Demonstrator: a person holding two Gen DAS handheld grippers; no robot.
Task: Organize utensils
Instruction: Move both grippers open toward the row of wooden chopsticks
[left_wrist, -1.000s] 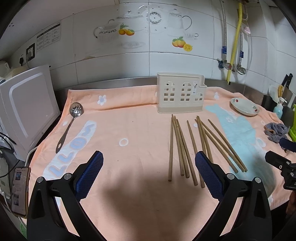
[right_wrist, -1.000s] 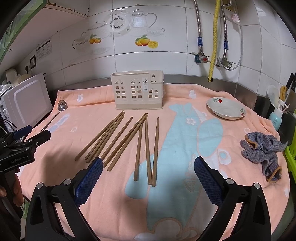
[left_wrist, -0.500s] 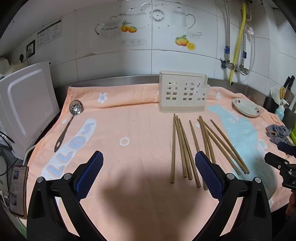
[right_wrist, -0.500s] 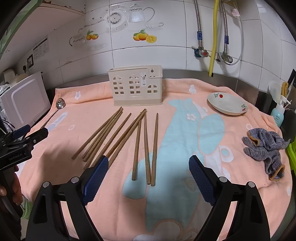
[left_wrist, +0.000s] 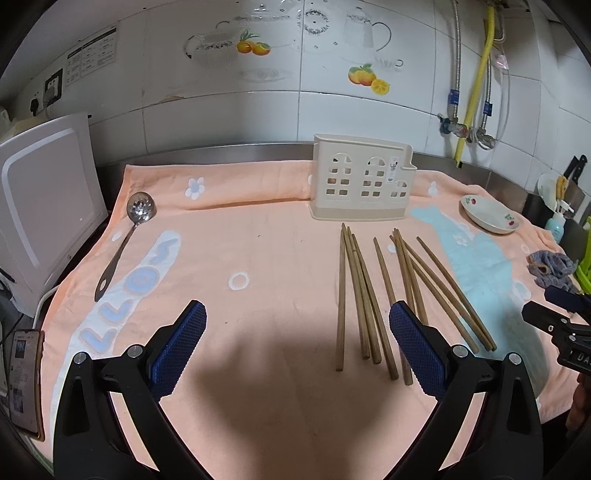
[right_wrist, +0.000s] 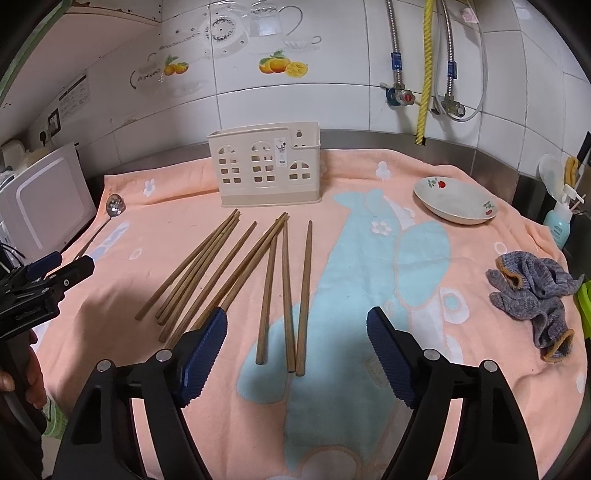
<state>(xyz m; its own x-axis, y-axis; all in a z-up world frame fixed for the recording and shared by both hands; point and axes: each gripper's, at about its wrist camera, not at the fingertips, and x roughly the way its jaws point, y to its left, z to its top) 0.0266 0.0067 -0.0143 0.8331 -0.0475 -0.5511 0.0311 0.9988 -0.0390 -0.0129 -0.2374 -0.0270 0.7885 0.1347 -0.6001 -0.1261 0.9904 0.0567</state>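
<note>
A slotted steel ladle (left_wrist: 140, 210) lies far left; the left gripper (left_wrist: 297, 343) hangs spread and empty; brown wooden chopsticks (right_wrist: 284, 280) fan before the cream plastic holder (right_wrist: 266, 166). The right gripper (right_wrist: 297, 350), jaws just narrowing around nothing, approaches: next, lower and pinch one stick

I see a white tiled wall (left_wrist: 332, 110) with fruit decals, a yellow hose (right_wrist: 424, 70) beside steel pipes, and a steel-edged counter (right_wrist: 369, 134) under a peach towel (left_wrist: 258, 258).

Phone (left_wrist: 24, 373) cut off, perhaps half
</note>
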